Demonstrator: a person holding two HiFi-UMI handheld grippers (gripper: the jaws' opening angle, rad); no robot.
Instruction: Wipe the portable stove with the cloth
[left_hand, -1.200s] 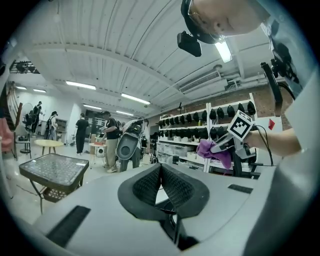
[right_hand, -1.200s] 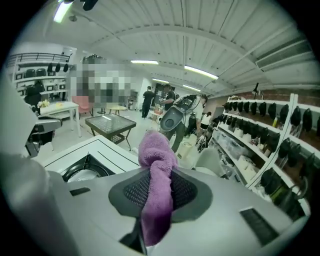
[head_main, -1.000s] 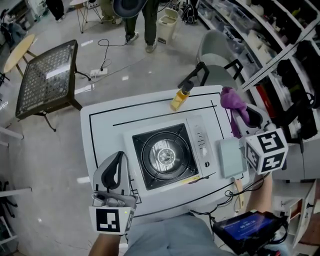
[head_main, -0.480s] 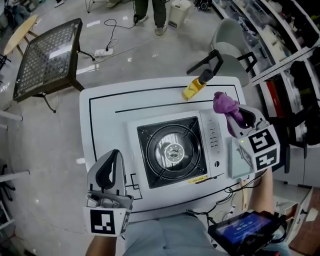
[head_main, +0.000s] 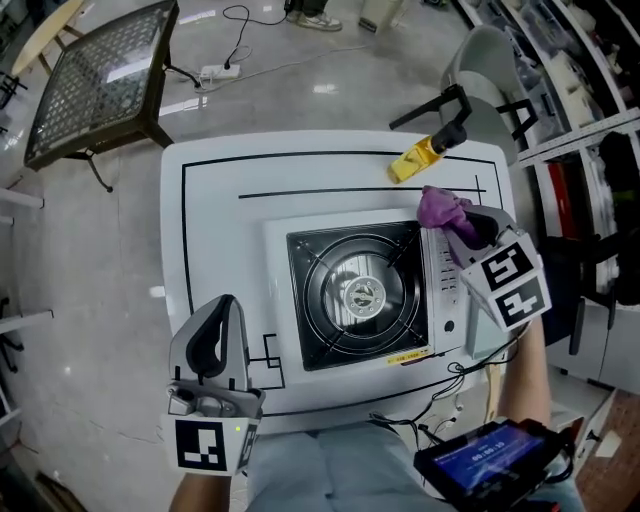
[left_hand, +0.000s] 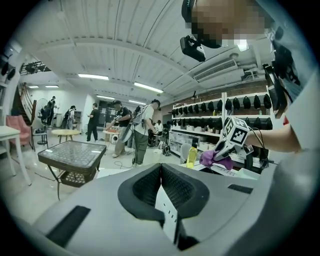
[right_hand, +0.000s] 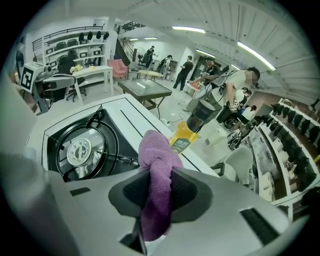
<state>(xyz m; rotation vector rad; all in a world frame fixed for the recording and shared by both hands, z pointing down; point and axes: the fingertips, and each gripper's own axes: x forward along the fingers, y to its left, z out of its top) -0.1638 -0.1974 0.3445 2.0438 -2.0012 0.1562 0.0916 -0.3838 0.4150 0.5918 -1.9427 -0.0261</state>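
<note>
Purple terry cloth (right_hand: 156, 165), bunched into a crumpled wad, sits pinched between the jaws of our right gripper (head_main: 458, 226), over the right side of the portable stove (head_main: 358, 295) by its control strip. Our left gripper (head_main: 214, 338) hovers at the white table's (head_main: 220, 230) near-left edge, jaws pressed together on nothing. We count one cloth, one stove, one yellow bottle (head_main: 415, 160) and two grippers.
</note>
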